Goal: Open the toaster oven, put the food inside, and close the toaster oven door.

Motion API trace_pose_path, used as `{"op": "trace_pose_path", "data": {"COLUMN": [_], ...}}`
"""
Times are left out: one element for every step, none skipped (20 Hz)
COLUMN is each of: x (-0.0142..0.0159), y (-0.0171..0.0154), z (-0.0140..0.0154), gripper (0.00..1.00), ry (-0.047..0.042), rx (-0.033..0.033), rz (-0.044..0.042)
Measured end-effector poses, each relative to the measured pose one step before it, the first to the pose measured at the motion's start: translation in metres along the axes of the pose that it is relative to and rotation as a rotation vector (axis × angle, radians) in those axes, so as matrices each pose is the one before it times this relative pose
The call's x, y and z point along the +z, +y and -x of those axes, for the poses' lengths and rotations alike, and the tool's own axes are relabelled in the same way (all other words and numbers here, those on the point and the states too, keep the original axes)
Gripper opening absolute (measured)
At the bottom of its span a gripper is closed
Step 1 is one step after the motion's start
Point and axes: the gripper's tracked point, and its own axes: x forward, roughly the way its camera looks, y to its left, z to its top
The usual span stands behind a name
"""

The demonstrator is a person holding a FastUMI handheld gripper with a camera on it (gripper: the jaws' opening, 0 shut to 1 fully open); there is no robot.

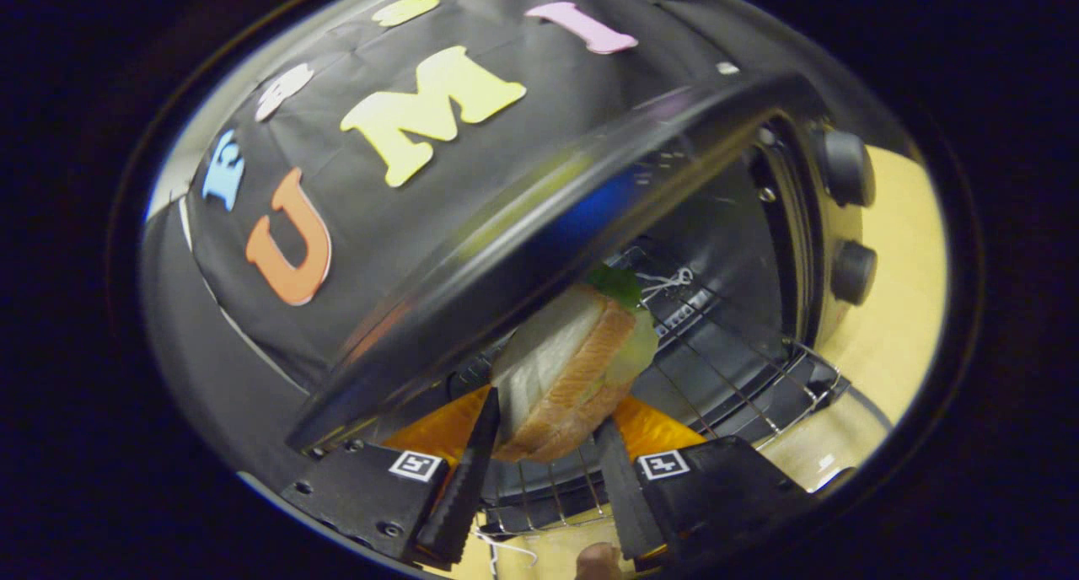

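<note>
My gripper (pixel 546 418) is shut on a sandwich (pixel 566 362) of white bread with a brown crust and green lettuce; both fingers (pixel 469 470) press its sides. The sandwich hangs at the mouth of the black toaster oven (pixel 523 226), which stands open and appears tilted in this view. It is just above the wire rack (pixel 742 369), its far end reaching into the cavity under the oven's top edge. I cannot tell whether it touches the rack. The oven door itself is hidden below the fingers.
Two black knobs (pixel 845 169) sit on the oven's control panel beside the cavity. The oven stands on a light wooden table (pixel 898 310). The rack's front edge (pixel 548 504) lies under my fingers. A person's fingertip (pixel 598 561) shows behind the gripper.
</note>
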Motion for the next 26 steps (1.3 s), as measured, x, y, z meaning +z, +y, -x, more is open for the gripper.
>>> {"op": "trace_pose_path", "data": {"x": [-0.0054,-0.00574,-0.00607,-0.00052,-0.00303,-0.0042,-0.00091,-0.00367,-0.0038,-0.00332,-0.00425,-0.00298,-0.00128,-0.00319,-0.00307,-0.00097,-0.00326,-0.00342,-0.00364,-0.00359,-0.00228,-0.00096,-0.00051,-0.00212,-0.00261,-0.00221], "y": [0.00551,0.01044,0.00075,-0.00125,-0.00121,-0.00047,-0.00135,0.0001,0.00162,-0.00036,0.00037,0.00003,0.00029,0.00108,0.00065,-0.00048,-0.00038,-0.00092,-0.00002,-0.00294,-0.00405,-0.00045,0.00095,-0.00042,-0.00047,-0.0006], "z": [0.00324,0.00335,-0.0006,0.00057,-0.00148,0.00049,-0.00057,0.00497,0.00036,0.00258,0.00283,0.00358,0.00152,0.00177,0.00321,0.0045,0.0053,0.00535,0.00559,0.00728,0.00841,0.00845,0.00967,0.00939,0.01008,0.00822], "gripper": [0.71,0.71,0.73,0.75,0.78,0.8,0.8,0.81,0.81,0.85,0.85,0.85,0.85,0.85,0.85,0.85,0.85,0.85,0.85,0.85,0.85,0.85,0.85,0.85,0.85,0.85], "ry": [0.01437,0.02319,0.01531,-0.00188,0.00667,0.00272,0.003,0.02472,0.01889,0.01593,0.0202,0.00357,0.00479,0.00721,0.01667,0.00879,0.01793,0.0132,0.01261,0.00913,0.00453,-0.00355,-0.00782,0.00044,0.00628,0.00293], "rx": [0.0132,0.03608,-0.01679,-0.01143,-0.01669,-0.01381,-0.01436,-0.00713,-0.00655,-0.00639,-0.0109,-0.0144,-0.00908,-0.00402,0.00528,0.00287,0.00262,-0.00123,0.00042,-0.01324,-0.0199,0.00007,0.00442,0.00165,0.0017,0.00133], "rz": [0.02499,0.0215,0.05089,0.06565,0.04837,0.04414,0.02495,0.02329,0.03407,0.04488,0.04331,0.04727,0.02078,-0.00828,-0.01849,-0.01421,-0.00499,0.00664,0.01007,0.00995,0.01326,0.01237,-0.0075,-0.01227,-0.00898,-0.00318]}}
